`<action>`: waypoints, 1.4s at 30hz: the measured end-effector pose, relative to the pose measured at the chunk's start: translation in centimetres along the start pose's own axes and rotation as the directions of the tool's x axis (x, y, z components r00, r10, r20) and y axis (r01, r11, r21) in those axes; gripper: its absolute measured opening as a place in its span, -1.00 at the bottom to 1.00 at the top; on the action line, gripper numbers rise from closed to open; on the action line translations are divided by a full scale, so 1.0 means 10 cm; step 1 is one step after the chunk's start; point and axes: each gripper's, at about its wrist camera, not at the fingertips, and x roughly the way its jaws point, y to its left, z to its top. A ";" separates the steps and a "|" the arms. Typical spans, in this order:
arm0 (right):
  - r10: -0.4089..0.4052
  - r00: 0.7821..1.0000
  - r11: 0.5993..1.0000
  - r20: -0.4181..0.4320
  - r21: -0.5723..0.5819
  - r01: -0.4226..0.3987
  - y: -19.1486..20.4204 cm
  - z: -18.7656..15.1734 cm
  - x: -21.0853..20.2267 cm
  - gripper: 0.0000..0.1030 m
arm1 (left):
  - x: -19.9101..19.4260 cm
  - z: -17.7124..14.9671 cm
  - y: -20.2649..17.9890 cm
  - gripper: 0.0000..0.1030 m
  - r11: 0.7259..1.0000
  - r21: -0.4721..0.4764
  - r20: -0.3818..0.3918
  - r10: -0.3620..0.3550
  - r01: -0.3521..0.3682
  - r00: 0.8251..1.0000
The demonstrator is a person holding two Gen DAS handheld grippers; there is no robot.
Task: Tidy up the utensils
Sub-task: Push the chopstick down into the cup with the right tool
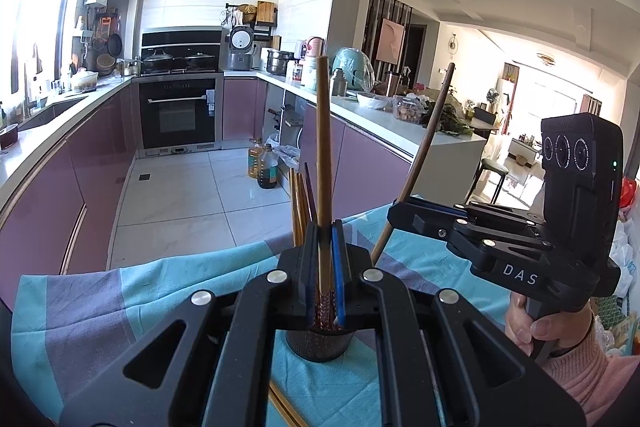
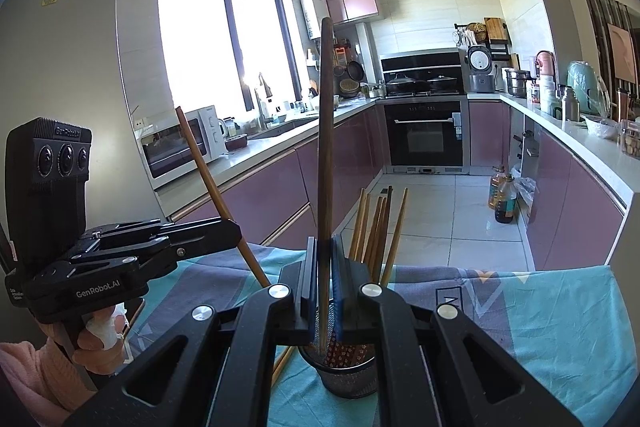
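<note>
The mesh holder (image 2: pixel 344 371) stands on the teal cloth (image 2: pixel 540 319) and contains several chopsticks (image 2: pixel 376 231) leaning upright. The left gripper (image 1: pixel 326 267) is clamped on a light chopstick (image 1: pixel 322 131), and the right gripper (image 2: pixel 324 267) is clamped on a dark chopstick (image 2: pixel 326 131). Both chopsticks stand near vertical, lower ends inside the holder, with both grippers tilted slightly downward over it.

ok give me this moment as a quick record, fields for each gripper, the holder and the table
left gripper: shut on a light chopstick, held upright over the holder
right gripper: shut on a dark chopstick, lower end inside the holder
mesh holder: upright on the cloth, several chopsticks already standing in it
tablecloth: teal and grey, one loose chopstick lying beside the holder
</note>
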 end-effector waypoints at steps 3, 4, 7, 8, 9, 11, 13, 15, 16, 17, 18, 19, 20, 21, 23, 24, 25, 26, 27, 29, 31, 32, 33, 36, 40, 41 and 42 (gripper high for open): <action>0.001 1.000 1.000 -0.005 0.004 0.000 0.00 0.00 0.04 -0.89 | 0.01 0.02 0.02 -0.85 1.000 0.001 -0.010 0.000 0.000 1.000; 0.000 1.000 1.000 -0.007 0.005 0.000 0.00 0.00 0.05 -0.89 | 0.01 0.03 0.03 -0.85 1.000 0.001 -0.014 0.000 0.000 1.000; -0.001 1.000 1.000 -0.015 0.008 0.002 -0.03 0.01 0.08 -0.89 | 0.01 0.03 0.04 -0.85 1.000 0.003 -0.024 -0.002 0.002 1.000; -0.002 1.000 1.000 -0.017 0.008 0.002 -0.03 0.01 0.08 -0.89 | 0.00 0.03 0.04 -0.85 1.000 0.004 -0.027 -0.001 0.001 1.000; -0.002 1.000 1.000 -0.019 0.009 0.002 -0.03 0.01 0.08 -0.89 | 0.00 0.04 0.06 -0.85 1.000 0.005 -0.031 -0.001 0.001 1.000; -0.002 1.000 1.000 -0.023 0.011 0.002 -0.05 -0.01 0.09 -0.89 | 0.00 0.02 0.07 -0.85 1.000 0.006 -0.039 -0.001 0.001 0.999; -0.002 1.000 1.000 -0.027 0.013 0.002 -0.06 -0.02 0.10 -0.89 | 0.01 0.05 0.08 -0.85 1.000 0.005 -0.045 0.000 0.001 0.999; -0.002 1.000 1.000 -0.031 0.017 0.002 -0.08 -0.03 0.12 -0.89 | 0.01 0.05 0.10 -0.85 1.000 0.004 -0.050 -0.001 0.001 0.999; -0.002 0.999 1.000 -0.032 0.018 0.003 -0.08 -0.03 0.12 -0.89 | 0.02 0.06 0.10 -0.85 1.000 0.003 -0.053 0.000 0.000 0.999; -0.002 0.999 1.000 -0.033 0.019 0.002 -0.08 -0.03 0.13 -0.89 | 0.02 0.06 0.11 -0.85 1.000 0.003 -0.055 0.000 0.000 0.999; -0.001 0.999 1.000 -0.034 0.020 0.002 -0.08 -0.04 0.14 -0.89 | 0.02 0.06 0.11 -0.85 1.000 0.003 -0.056 0.000 0.000 0.998; -0.001 0.999 1.000 -0.035 0.020 0.002 -0.08 -0.05 0.14 -0.89 | 0.02 0.06 0.12 -0.85 1.000 0.003 -0.058 0.000 0.000 0.998; -0.001 0.999 1.000 -0.037 0.020 0.002 -0.09 -0.06 0.15 -0.89 | 0.02 0.06 0.12 -0.85 1.000 0.003 -0.059 0.001 0.000 0.998; 0.000 0.999 1.000 -0.039 0.020 0.001 -0.09 -0.07 0.15 -0.89 | 0.03 0.06 0.13 -0.85 1.000 0.004 -0.061 0.001 -0.001 0.998; 0.000 0.999 1.000 -0.045 0.019 0.001 -0.09 -0.08 0.18 -0.89 | 0.04 0.07 0.14 -0.85 1.000 0.005 -0.066 -0.001 0.001 0.998; -0.001 0.999 1.000 -0.048 0.019 0.002 -0.10 -0.09 0.18 -0.89 | 0.05 0.07 0.14 -0.85 1.000 0.006 -0.070 0.000 0.000 0.998; 0.000 0.999 1.000 -0.052 0.020 0.001 -0.10 -0.09 0.19 -0.89 | 0.05 0.08 0.14 -0.85 1.000 0.006 -0.073 0.001 0.000 0.997; 0.001 0.998 1.000 -0.055 0.021 0.001 -0.10 -0.10 0.20 -0.89 | 0.06 0.07 0.14 -0.85 1.000 0.007 -0.078 0.001 0.000 0.997; 0.000 0.998 1.000 -0.058 0.022 0.001 -0.11 -0.10 0.21 -0.89 | 0.07 0.08 0.15 -0.85 1.000 0.007 -0.081 0.001 -0.001 0.997; 0.001 0.998 1.000 -0.062 0.026 0.001 -0.11 -0.11 0.23 -0.89 | 0.08 0.07 0.15 -0.85 1.000 0.007 -0.086 0.001 0.000 0.996; 0.001 0.998 1.000 -0.066 0.027 0.001 -0.11 -0.13 0.25 -0.89 | 0.09 0.07 0.17 -0.85 1.000 0.006 -0.090 0.002 -0.001 0.996; 0.001 0.998 1.000 -0.068 0.027 0.001 -0.11 -0.14 0.25 -0.89 | 0.09 0.07 0.17 -0.85 1.000 0.006 -0.091 0.002 -0.001 0.996; 0.001 0.998 1.000 -0.069 0.028 0.001 -0.11 -0.14 0.25 -0.89 | 0.09 0.07 0.17 -0.85 1.000 0.006 -0.091 0.001 -0.001 0.996; 0.000 0.997 1.000 -0.073 0.029 0.002 -0.14 -0.15 0.26 -0.89 | 0.11 0.06 0.17 -0.85 1.000 0.008 -0.094 0.001 0.000 0.996; -0.004 0.997 1.000 -0.079 0.026 0.006 -0.13 -0.15 0.29 -0.89 | 0.12 0.04 0.16 -0.85 1.000 0.008 -0.100 0.001 0.000 0.995; -0.004 0.997 1.000 -0.080 0.026 0.006 -0.13 -0.16 0.30 -0.89 | 0.12 0.04 0.16 -0.85 1.000 0.008 -0.101 0.001 0.000 0.995; -0.005 0.997 1.000 -0.082 0.026 0.007 -0.13 -0.17 0.31 -0.89 | 0.13 0.03 0.16 -0.85 1.000 0.010 -0.103 0.001 0.000 0.995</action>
